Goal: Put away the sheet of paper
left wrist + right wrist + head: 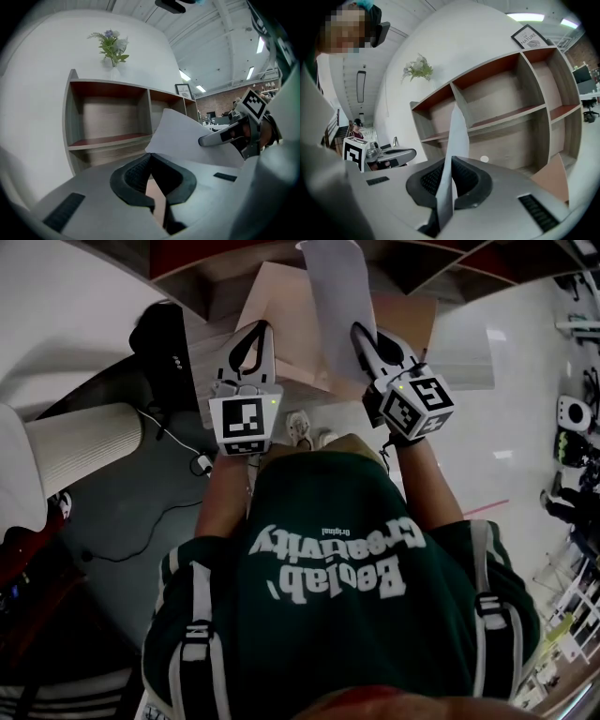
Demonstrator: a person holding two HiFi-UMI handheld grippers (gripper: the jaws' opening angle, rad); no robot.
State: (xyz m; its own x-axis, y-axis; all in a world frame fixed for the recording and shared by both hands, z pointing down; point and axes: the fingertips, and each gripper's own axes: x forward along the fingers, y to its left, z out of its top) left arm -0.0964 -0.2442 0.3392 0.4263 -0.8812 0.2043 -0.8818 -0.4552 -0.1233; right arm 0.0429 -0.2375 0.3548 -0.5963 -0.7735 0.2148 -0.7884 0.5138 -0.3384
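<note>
**Paper pinched at right, shelf bays bare ahead**

At left: left gripper [262, 332], tips pressed together, nothing seen pinched. Through the loop behind the pads, only a tan board [277, 296] lower down, kind not clear.

In the middle: paper [337, 306], white, up in the air ahead of the person, between the two grippers and above the board. Edge-on in the right gripper view and bowing away from the grip. Judged very light, thin and limp: prone to flop, crease or catch air, and smooth enough to slip from a loose pinch. Best taken close to an edge, as now, with a second pinch at the free edge if steadying is needed; no squeezing mid-sheet.

At right: right gripper [364, 334], clamped on the paper's near edge, pads tight against both faces.

Beyond: shelf [70, 117], open-fronted. In the left gripper view, left to right: wide upper bay, nothing in it; lower bay beneath, nothing seen; narrower bays further right, partly hidden by the paper. On top, not inside: flowers [111, 44] at left, frame [527, 35] at right. Probably easiest to slide the paper in flat.
</note>
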